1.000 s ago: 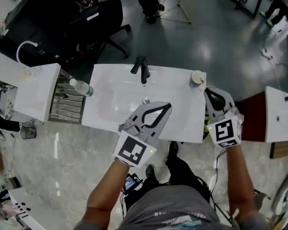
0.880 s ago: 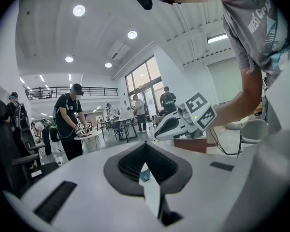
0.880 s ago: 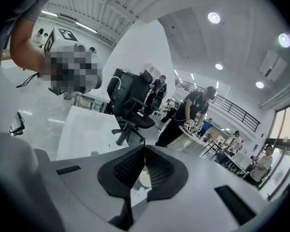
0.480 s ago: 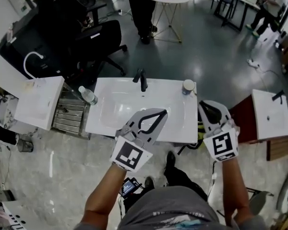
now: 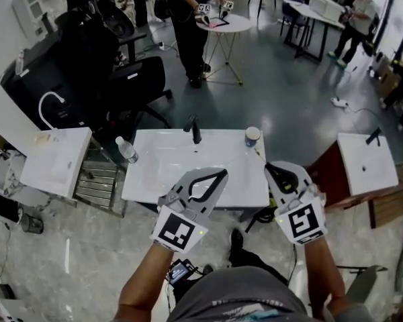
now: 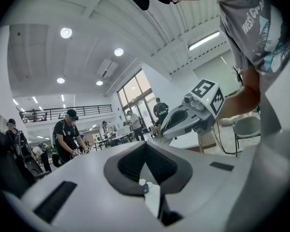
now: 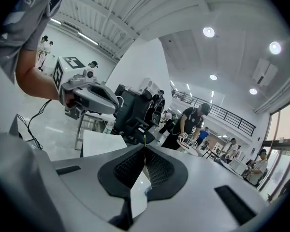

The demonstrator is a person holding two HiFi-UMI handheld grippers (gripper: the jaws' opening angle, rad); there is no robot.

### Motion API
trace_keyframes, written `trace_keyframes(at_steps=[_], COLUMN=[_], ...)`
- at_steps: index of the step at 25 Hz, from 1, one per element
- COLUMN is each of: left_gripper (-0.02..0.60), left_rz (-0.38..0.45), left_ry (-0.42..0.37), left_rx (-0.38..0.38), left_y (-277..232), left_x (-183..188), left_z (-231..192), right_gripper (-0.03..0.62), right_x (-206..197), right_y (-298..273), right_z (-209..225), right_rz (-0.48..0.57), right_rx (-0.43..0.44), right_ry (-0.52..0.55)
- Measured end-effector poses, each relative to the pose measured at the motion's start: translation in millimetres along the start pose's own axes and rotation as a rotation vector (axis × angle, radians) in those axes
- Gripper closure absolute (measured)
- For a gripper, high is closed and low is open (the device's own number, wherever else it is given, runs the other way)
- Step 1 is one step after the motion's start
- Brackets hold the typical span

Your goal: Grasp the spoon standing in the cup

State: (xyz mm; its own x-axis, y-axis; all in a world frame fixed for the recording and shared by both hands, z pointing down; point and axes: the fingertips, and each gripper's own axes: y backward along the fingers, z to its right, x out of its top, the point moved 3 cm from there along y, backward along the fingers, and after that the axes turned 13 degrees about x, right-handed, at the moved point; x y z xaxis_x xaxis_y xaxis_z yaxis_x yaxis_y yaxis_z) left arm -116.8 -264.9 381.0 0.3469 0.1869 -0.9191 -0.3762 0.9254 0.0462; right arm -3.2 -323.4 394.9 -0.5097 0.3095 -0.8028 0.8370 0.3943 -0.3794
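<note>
Cup (image 5: 252, 137) sits at the back right corner of the white basin tabletop (image 5: 154, 173), just right of the faucet (image 5: 194, 129); water bottle (image 5: 126, 150) is off the left edge. The spoon is too small to make out in the head view. Left gripper (image 5: 222, 173) and right gripper (image 5: 269, 167) both hover over the front edge with jaws clenched tip to tip and nothing between them, well apart from the cup. My guess: spoon is light, stiff, with a thin slick handle, and the cup looks light enough to tip. The right gripper is nearer, so spread its jaws, pinch the handle's flat faces above the rim and lift straight up.
</note>
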Motion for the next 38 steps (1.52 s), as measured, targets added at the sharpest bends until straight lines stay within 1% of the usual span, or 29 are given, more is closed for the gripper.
trace_keyframes(at_steps=[7,16,21,26,29,38], left_gripper=[0.58,0.58,0.58,0.58,0.58,0.58], left_rz=[0.033,0.051,0.048,0.048,0.043,0.035], left_ry=[-0.022,-0.009,0.004,-0.002,0.009,0.01], left_rx=[-0.007,-0.012,-0.009,-0.013,-0.013,-0.014], left_y=[24.2,45.9,52.8,57.7,58.5,57.5], left_x=[20.2,23.3,22.9,22.0,20.8,16.8], left_z=[8.2,14.0,16.2,14.3,14.6,17.6], right_gripper=[0.56,0.56,0.56,0.56,0.56,0.56], right_x=[27.7,46.1,49.8,54.2,55.5,51.7], right_y=[27.9,47.7,53.9,54.1,54.3,54.9], right_z=[-27.3,-50.8,-59.8,-65.2,-65.8,-65.0], right_rz=[0.041,0.086,0.095,0.103,0.104,0.099], right_rx=[0.021,0.025,0.023,0.018,0.017,0.021], right_ry=[-0.007,-0.037,-0.04,-0.041,-0.041,-0.043])
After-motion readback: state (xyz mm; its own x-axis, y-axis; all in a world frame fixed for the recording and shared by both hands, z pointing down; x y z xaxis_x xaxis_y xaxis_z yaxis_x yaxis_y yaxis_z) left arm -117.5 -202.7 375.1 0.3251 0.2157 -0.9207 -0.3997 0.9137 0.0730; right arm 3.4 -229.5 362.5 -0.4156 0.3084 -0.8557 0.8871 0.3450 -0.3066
